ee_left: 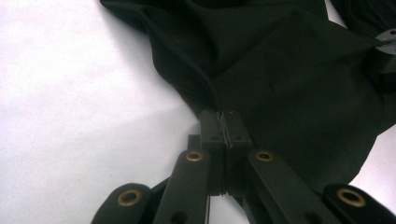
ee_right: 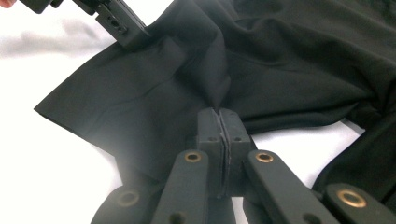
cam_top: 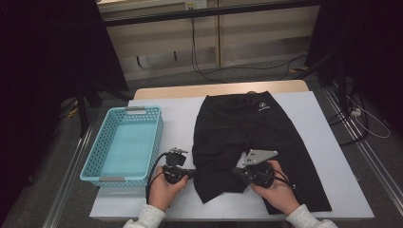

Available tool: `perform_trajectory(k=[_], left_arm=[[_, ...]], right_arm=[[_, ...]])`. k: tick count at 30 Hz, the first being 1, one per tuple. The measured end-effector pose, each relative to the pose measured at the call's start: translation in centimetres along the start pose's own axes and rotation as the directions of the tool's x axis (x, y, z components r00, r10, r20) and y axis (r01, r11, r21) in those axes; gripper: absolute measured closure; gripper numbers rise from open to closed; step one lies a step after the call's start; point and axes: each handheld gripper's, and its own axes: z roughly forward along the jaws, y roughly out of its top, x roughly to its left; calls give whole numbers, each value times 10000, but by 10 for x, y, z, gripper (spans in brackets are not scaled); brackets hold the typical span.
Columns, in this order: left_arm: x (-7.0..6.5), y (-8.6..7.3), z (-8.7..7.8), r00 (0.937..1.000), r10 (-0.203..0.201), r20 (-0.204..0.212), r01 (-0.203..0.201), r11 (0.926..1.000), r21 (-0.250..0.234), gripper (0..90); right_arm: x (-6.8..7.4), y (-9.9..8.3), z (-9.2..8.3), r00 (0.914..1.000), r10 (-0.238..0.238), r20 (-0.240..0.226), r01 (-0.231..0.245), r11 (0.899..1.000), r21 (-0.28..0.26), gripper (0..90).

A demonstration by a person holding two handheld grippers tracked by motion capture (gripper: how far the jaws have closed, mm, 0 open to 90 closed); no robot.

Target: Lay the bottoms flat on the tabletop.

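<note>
A pair of black shorts (cam_top: 252, 142) lies spread flat on the white table (cam_top: 332, 156), its waistband at the far edge and its two legs pointing toward the person. Left of the shorts, near but not touching, stands a light blue basket (cam_top: 124, 145). The left gripper (cam_top: 190, 173), held in the left hand (cam_top: 166, 187), sits at the outer edge of the shorts' left leg, close to the hem; in the left gripper view its jaws are pressed together on the seam of the fabric there, which runs up from between the pads (ee_left: 212, 126). The right gripper (cam_top: 236, 172), held in the right hand (cam_top: 275, 190), sits at the inner edge of that same leg, by the gap between the two legs; in the right gripper view its jaws are clamped together on a pinched fold of the black cloth. The leg stretches between the two grippers, slightly rumpled. Both grippers point inward, toward each other.
</note>
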Motion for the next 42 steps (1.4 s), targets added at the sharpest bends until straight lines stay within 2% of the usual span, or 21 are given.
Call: perform_trajectory(k=[2, 4, 6, 8, 11, 12, 14, 16, 18, 22, 27, 31, 33, 36, 37, 39, 42], left_arm=[[3, 2, -4, 9999, -90, -64, 91, 9999, 68, 900], [7, 3, -9, 9995, -297, -62, 297, 9995, -108, 900], [11, 4, -14, 9979, -389, -518, 379, 9991, -206, 900], [14, 4, -15, 9975, -512, -480, 498, 9983, -288, 900], [17, 4, -13, 9970, -559, -528, 542, 9980, -330, 900], [17, 5, -11, 9967, -591, -549, 574, 9978, -322, 900], [18, 6, -10, 9966, -581, -580, 563, 9978, -337, 900], [18, 6, -8, 9957, -622, -685, 596, 9974, -401, 900], [19, 6, -9, 9964, -537, -653, 518, 9982, -301, 900], [17, 6, -8, 9970, -613, -482, 595, 9975, -375, 900], [14, 7, -4, 9984, -452, -353, 443, 9987, -264, 900], [14, 7, -3, 9983, -457, -358, 450, 9988, -197, 900], [15, 6, -3, 9979, -476, -441, 468, 9987, -199, 900], [16, 6, -3, 9977, -506, -441, 496, 9985, -216, 900], [16, 7, -3, 9977, -494, -468, 484, 9986, -223, 900], [15, 7, -2, 9975, -440, -552, 430, 9989, -178, 900], [15, 7, -3, 9968, -466, -652, 456, 9988, -166, 900]], right_arm=[[-3, 0, -1, 10000, 21, 56, -21, 10000, -20, 888], [-9, 1, -5, 9995, 102, 293, -99, 9999, -129, 890], [-17, 0, -10, 9977, 460, 491, -443, 9984, -359, 900], [-26, -2, -15, 9940, 687, 846, -652, 9969, -436, 900], [-36, -7, -16, 9894, 967, 1079, -926, 9948, -423, 900], [-37, -8, -16, 9894, 1025, 1029, -988, 9943, -406, 900], [-35, -7, -15, 9912, 1023, 839, -991, 9942, -420, 884], [-31, -5, -11, 9933, 929, 683, -906, 9952, -364, 828], [-26, -5, -6, 9947, 752, 699, -738, 9970, -227, 761], [-22, -3, 3, 9960, 676, 591, -668, 9977, -142, 720], [-18, 6, 18, 9954, 938, 194, -933, 9953, -266, 622], [-13, 8, 34, 9982, 558, 229, -564, 9981, 256, 604], [-12, 9, 37, 9976, 677, 155, -678, 9977, 60, 655], [-13, 11, 37, 9982, 547, 240, -551, 9983, 173, 848], [-13, 11, 38, 9983, 549, 183, -553, 9982, 212, 885], [-15, 11, 37, 9977, 670, 103, -672, 9975, 210, 895], [-20, 12, 29, 9973, 673, 286, -680, 9974, 232, 899]])
